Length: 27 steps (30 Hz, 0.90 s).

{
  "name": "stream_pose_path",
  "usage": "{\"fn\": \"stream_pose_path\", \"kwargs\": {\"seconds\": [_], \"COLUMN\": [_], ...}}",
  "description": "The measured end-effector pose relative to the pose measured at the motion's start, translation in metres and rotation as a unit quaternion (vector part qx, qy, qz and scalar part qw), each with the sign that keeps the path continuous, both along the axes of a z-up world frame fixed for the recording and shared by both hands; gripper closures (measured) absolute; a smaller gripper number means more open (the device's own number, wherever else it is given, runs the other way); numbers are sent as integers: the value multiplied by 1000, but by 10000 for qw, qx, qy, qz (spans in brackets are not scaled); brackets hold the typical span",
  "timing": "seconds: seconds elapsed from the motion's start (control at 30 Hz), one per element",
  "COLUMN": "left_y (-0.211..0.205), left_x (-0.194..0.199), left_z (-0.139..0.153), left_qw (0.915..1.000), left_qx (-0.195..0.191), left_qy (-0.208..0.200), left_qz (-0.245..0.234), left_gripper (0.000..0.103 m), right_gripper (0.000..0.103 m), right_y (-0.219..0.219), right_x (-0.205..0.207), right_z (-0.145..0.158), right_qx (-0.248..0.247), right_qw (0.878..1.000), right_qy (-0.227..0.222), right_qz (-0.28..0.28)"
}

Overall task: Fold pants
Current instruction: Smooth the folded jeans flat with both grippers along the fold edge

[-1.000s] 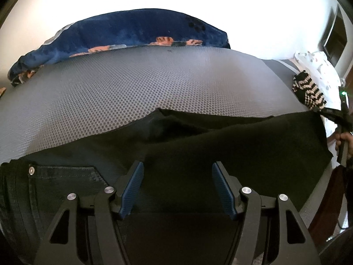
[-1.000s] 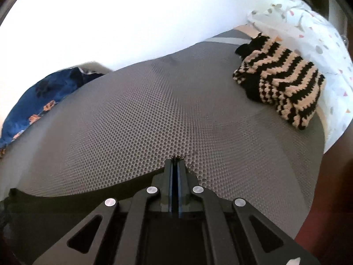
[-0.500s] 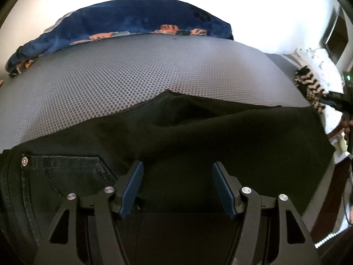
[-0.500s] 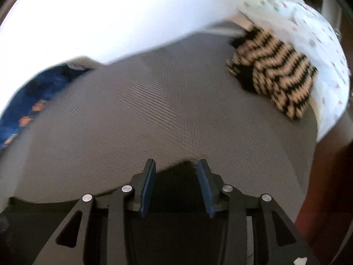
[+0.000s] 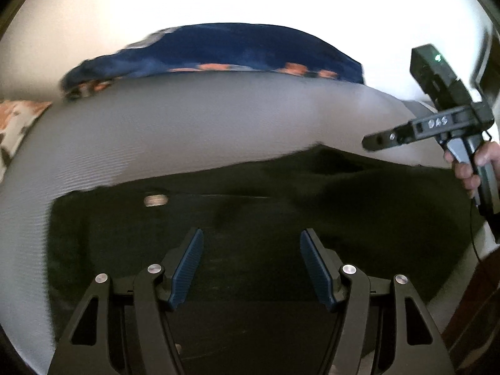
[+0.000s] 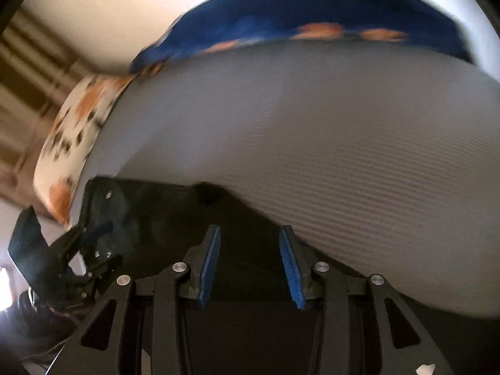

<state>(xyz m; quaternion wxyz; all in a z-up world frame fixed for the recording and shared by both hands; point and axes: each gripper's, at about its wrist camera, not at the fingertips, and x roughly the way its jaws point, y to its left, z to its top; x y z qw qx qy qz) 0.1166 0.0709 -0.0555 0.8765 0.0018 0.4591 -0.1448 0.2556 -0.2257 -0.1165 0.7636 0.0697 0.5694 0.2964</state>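
Black pants [image 5: 281, 206] lie flat on a grey mesh mattress [image 5: 203, 118], with a metal button [image 5: 155, 200] showing near their left end. My left gripper [image 5: 251, 250] is open and empty, held just above the pants. My right gripper [image 6: 249, 250] is open and empty over the pants [image 6: 175, 215] near their far edge. The right gripper also shows in the left wrist view [image 5: 375, 140], raised above the pants' right end. The left gripper shows at the lower left of the right wrist view [image 6: 90, 247].
A dark blue blanket with orange prints [image 5: 218, 50] is bunched along the far edge of the mattress against a white wall. A white pillow with orange spots [image 6: 75, 131] lies at the left end. Both views are motion-blurred.
My right gripper opened, let go of the pants' edge, lifted and swung left. My left gripper stayed open and pulled back and up; the pants now lie flatter.
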Motion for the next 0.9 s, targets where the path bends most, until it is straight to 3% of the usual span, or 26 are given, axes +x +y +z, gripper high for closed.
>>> {"fn": "stream_pose_path", "kwargs": {"seconds": [0.17, 0.27, 0.3, 0.33, 0.47, 0.6, 0.7, 0.77, 0.8, 0.83, 0.9], "left_y": [46, 60, 62, 61, 66, 69, 69, 69, 69, 68, 67], "left_x": [1, -4, -6, -5, -14, -16, -15, -14, -14, -14, -12], "left_z": [-7, -13, -15, -16, -21, -22, -22, -22, -23, -22, -20], "left_qw": [9990, 9989, 9990, 9992, 9996, 9993, 9993, 9994, 9995, 9996, 9998], "left_qx": [-111, -290, -297, -270, -209, -295, -297, -262, -230, -199, -154], "left_qy": [56, 6, -12, -23, -130, -187, -192, -201, -206, -200, -117], "left_qz": [428, 379, 342, 294, 163, 132, 103, 83, 61, 48, 58], "left_gripper": [38, 38, 38, 38, 38, 38, 38, 38, 38, 38, 38], "right_gripper": [65, 66, 80, 95, 96, 97, 95, 88, 72, 65, 65], "right_y": [37, 48, 52, 53, 59, 77, 82, 80, 80, 80, 77], "right_x": [20, 19, 18, 18, 15, 20, 24, 25, 26, 25, 22], "right_z": [-17, -26, -25, -22, 8, -8, -19, -20, -20, -20, -12], "right_qx": [130, 313, 315, 293, 143, -359, -527, -508, -608, -656, -575], "right_qw": [9983, 9948, 9948, 9953, 9977, 9972, 9960, 9962, 9955, 9948, 9945], "right_qy": [315, 665, 652, 572, -127, -375, -603, -701, -733, -774, -859], "right_qz": [476, 701, 718, 726, 649, 544, 392, 135, 23, -65, -173]}}
